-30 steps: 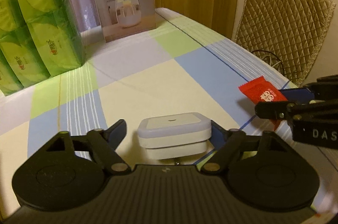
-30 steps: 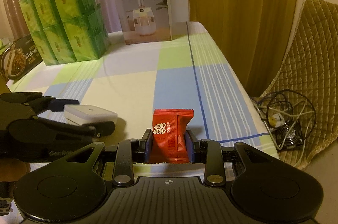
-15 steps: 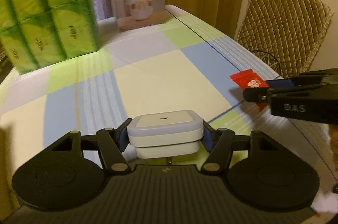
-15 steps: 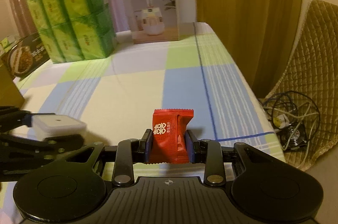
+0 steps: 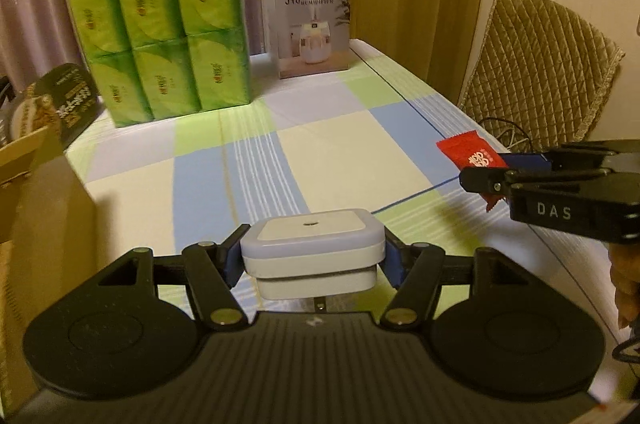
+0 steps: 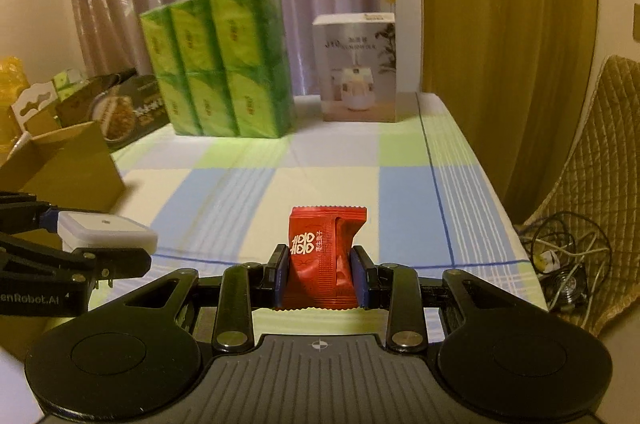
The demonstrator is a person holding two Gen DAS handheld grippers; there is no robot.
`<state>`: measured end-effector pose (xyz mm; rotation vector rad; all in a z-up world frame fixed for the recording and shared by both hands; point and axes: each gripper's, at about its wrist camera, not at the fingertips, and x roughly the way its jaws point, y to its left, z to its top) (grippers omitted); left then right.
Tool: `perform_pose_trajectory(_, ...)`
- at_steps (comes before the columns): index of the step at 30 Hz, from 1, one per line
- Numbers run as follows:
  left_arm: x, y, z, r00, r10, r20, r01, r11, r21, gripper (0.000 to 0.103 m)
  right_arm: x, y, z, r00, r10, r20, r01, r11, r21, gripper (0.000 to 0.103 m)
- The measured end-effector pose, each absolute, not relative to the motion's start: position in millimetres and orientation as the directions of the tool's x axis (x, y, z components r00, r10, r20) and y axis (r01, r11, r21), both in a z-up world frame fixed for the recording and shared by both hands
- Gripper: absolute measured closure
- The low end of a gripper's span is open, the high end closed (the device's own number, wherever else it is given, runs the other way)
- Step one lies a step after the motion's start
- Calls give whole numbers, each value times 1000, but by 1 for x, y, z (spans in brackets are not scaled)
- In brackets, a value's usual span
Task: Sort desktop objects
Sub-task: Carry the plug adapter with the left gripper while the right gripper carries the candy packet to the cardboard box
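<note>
Above checked tablecloth (image 5: 348, 160): left claw (image 5: 313, 260) clamps white plug-in light (image 5: 312, 244); right claw (image 6: 320, 276) pinches red sachet (image 6: 324, 252).

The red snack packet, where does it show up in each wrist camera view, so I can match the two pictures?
Left wrist view: the red snack packet is at the right edge, clamped in the right tool reaching in from the side.
Right wrist view: it stands bottom centre, gripped between that tool's fingers.
Shared landmark: the green tissue pack at the far end of the table, left of the humidifier box in both views.
</note>
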<state>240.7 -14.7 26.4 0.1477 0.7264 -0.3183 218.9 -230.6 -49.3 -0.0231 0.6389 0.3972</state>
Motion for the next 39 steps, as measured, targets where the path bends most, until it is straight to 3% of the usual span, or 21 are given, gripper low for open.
perform_pose_trajectory(20,128,77,99,784,-129,-607,186,982,31,42,114,-158,3,693,483,-535,-497,858,131,73)
perform_pose_trajectory(39,62,181,128,826,30,-564,-11,999,36,42,74,-77,35,625,609,-488,-661,746,85,73)
